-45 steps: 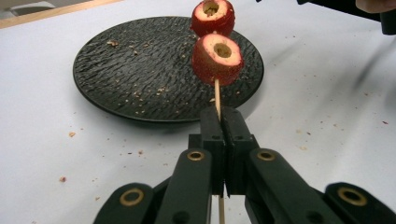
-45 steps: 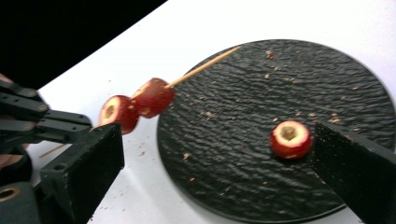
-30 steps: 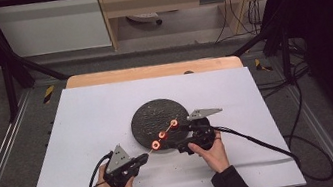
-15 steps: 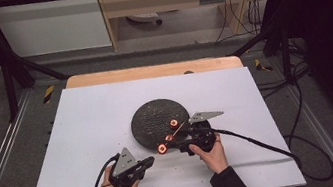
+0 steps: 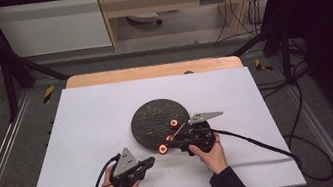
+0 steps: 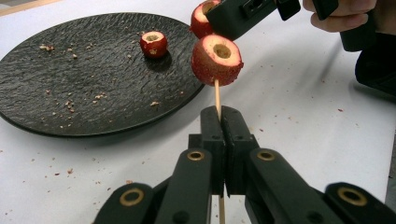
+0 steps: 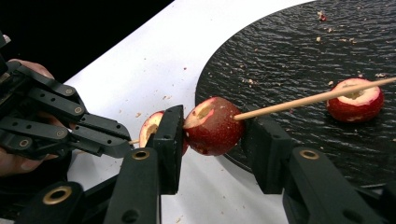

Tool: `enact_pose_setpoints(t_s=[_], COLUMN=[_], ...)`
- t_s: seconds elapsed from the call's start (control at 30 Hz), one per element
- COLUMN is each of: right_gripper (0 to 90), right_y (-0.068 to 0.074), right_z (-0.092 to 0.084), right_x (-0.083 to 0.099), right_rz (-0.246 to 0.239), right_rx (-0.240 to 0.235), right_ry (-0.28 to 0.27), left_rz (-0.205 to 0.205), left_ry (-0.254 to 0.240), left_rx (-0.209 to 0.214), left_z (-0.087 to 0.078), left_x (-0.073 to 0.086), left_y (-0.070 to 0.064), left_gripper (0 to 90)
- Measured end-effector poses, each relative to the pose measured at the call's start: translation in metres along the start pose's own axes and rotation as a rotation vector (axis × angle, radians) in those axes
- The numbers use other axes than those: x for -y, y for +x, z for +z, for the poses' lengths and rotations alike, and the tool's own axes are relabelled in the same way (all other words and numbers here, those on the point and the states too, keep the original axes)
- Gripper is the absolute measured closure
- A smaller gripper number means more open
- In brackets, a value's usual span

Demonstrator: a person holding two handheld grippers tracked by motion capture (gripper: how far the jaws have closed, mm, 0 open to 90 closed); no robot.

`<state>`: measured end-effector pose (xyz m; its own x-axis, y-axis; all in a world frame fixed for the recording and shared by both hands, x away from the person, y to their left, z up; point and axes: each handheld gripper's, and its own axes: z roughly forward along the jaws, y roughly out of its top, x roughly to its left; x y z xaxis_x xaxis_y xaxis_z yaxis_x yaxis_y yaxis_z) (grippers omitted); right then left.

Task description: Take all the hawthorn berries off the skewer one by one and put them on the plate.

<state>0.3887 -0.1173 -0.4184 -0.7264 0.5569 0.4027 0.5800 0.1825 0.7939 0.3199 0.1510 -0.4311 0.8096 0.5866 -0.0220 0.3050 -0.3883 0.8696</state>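
The left tool point(image 6: 219, 122) is clenched on the near end of a thin wooden skewer point(image 6: 217, 93), its two black jaws pressed flat together around the stick. On that skewer sit two round red cored fruit pieces: the nearer one point(image 6: 216, 59) just above the left tool's jaws, the second point(image 7: 212, 126) between the jaws of the right tool point(image 7: 215, 140). The right tool's jaws have just been closing and now grasp this second piece, the skewer's free end running on toward 2 o'clock over the round black slate plate point(image 5: 150, 116). A third red cored fruit piece point(image 5: 173, 122) lies on the plate's right side. In the high view the skewered fruit hangs at the plate's 5 o'clock rim, above the white counter point(image 5: 83, 122), with crumbs scattered around.
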Motion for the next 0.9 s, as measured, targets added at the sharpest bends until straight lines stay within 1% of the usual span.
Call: enact_pose_setpoints(t_s=[0.37, 0.67, 0.83, 0.9], right_gripper=[61.4, 61.7, 61.8, 61.8], right_y=[-0.001, -0.001, -0.003, -0.006], right_z=[-0.002, -0.004, -0.009, -0.012], right_x=[-0.001, -0.002, -0.003, -0.003], right_rz=[0.015, 0.021, 0.032, 0.041], right_rx=[-0.008, -0.012, 0.004, 0.000], right_ry=[-0.004, -0.009, -0.034, -0.043], left_rz=[0.002, 0.023, 0.022, 0.026], left_ry=[-0.008, -0.020, -0.026, -0.025], left_rx=[-0.001, -0.012, -0.008, -0.010], left_z=[0.000, -0.001, -0.002, -0.002], left_x=[-0.001, 0.000, 0.000, 0.000], left_y=[-0.001, -0.003, -0.002, -0.003], left_gripper=[88.4, 88.5, 88.5, 88.4])
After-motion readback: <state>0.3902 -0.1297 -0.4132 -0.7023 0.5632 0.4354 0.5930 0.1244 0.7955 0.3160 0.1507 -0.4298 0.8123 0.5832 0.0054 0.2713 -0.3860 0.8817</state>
